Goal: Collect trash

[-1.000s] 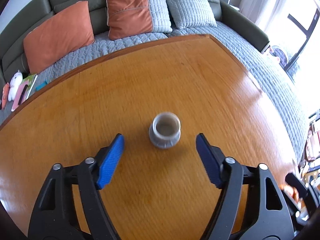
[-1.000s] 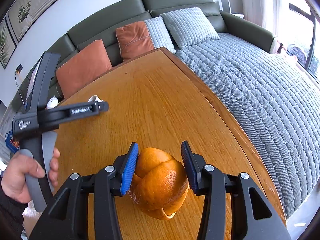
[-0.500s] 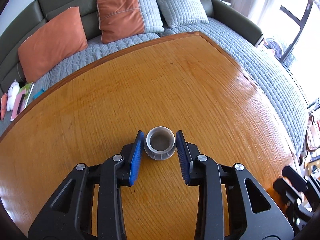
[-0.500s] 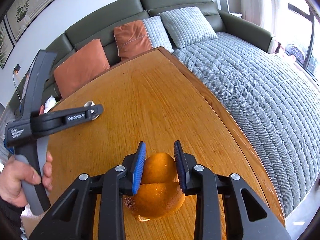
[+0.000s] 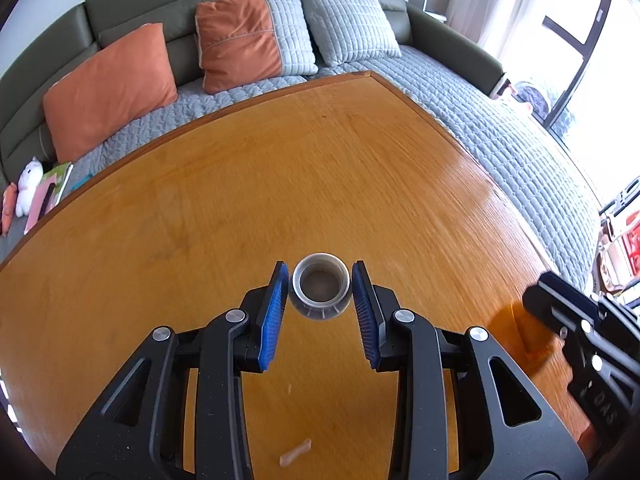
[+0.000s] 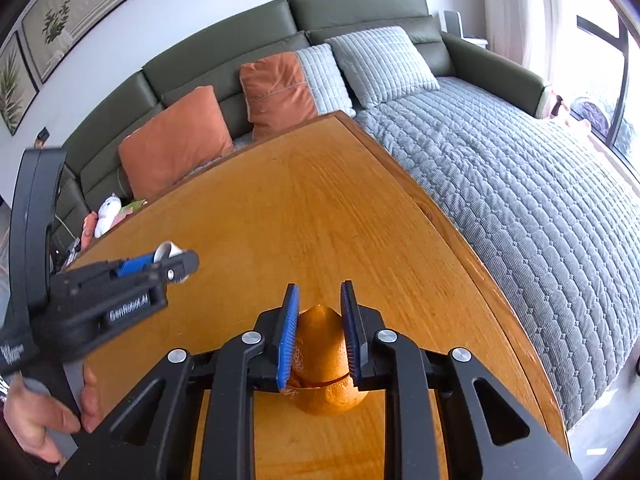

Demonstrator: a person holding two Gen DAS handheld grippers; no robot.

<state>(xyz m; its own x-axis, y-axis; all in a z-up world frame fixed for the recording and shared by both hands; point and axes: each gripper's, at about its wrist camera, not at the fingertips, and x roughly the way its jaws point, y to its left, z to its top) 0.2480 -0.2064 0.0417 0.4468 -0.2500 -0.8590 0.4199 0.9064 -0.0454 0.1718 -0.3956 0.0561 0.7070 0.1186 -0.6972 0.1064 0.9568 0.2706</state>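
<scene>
The small grey cup [image 5: 320, 290] sits clamped between the blue pads [image 5: 273, 320] of the left tool [image 5: 320, 312], mouth up toward the camera, so its short axis runs roughly upright; a dark residue shows inside. In the right wrist view it appears tilted at the left tool's tip, its white rim just visible. The orange peel [image 6: 320, 360] is squeezed between the pads of the right tool [image 6: 319, 336], whose jaws have just been closing on it; its pointed end aims forward along the fingers and its curled bulk hangs below them.

Beneath both lies the wooden table [image 5: 280, 184], bare ahead of the tools. A small pale scrap [image 5: 295, 453] lies on it near the lower edge of the left view, under the left tool's frame. The right tool shows at the right edge of that view, well apart from the cup. A hand [image 6: 44, 416] grips the left tool's handle. Past the table's far edge stands a green sofa [image 6: 248, 40] with orange cushions [image 5: 108, 88] and grey cushions [image 5: 348, 24], a grey quilted cover [image 6: 520, 200] over its seat, and a soft toy [image 5: 26, 188] at its left end.
</scene>
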